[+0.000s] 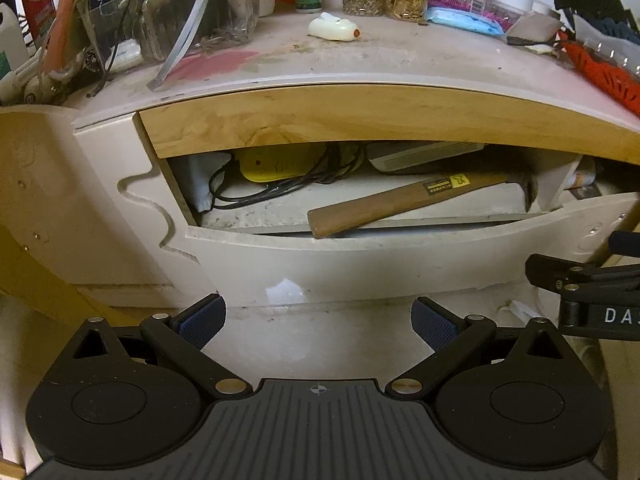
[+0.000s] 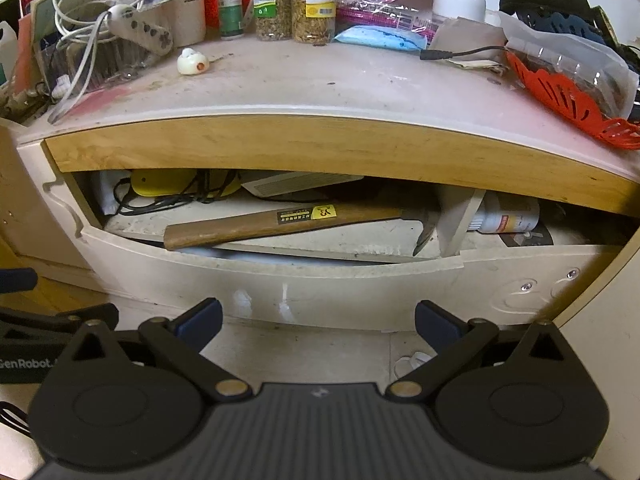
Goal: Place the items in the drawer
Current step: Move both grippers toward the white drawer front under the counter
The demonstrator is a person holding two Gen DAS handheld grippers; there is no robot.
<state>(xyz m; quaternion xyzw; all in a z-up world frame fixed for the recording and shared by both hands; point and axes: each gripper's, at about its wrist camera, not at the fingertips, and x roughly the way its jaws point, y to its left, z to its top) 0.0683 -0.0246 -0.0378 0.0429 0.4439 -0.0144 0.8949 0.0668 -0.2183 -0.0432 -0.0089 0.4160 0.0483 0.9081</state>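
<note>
The cream drawer [image 1: 360, 264] [image 2: 320, 284] stands partly open under the wooden desk edge. Inside lie a wooden-handled hammer [image 1: 400, 200] [image 2: 280, 222], a yellow device [image 1: 280, 164] [image 2: 168, 184] with black cable, and a white bottle [image 2: 506, 218] in the right compartment. My left gripper [image 1: 318, 320] is open and empty in front of the drawer front. My right gripper [image 2: 318, 320] is open and empty, also just before the drawer front. A small white egg-shaped toy [image 1: 334, 29] [image 2: 193, 61] lies on the desktop above.
The desktop [image 2: 340, 80] holds jars [image 2: 296, 0], a power strip [image 2: 140, 32] with cables, a blue pack [image 2: 380, 38], a red perforated basket [image 2: 568, 100] and a black cable plug [image 2: 436, 55]. The other gripper shows at the right edge of the left wrist view [image 1: 592, 292].
</note>
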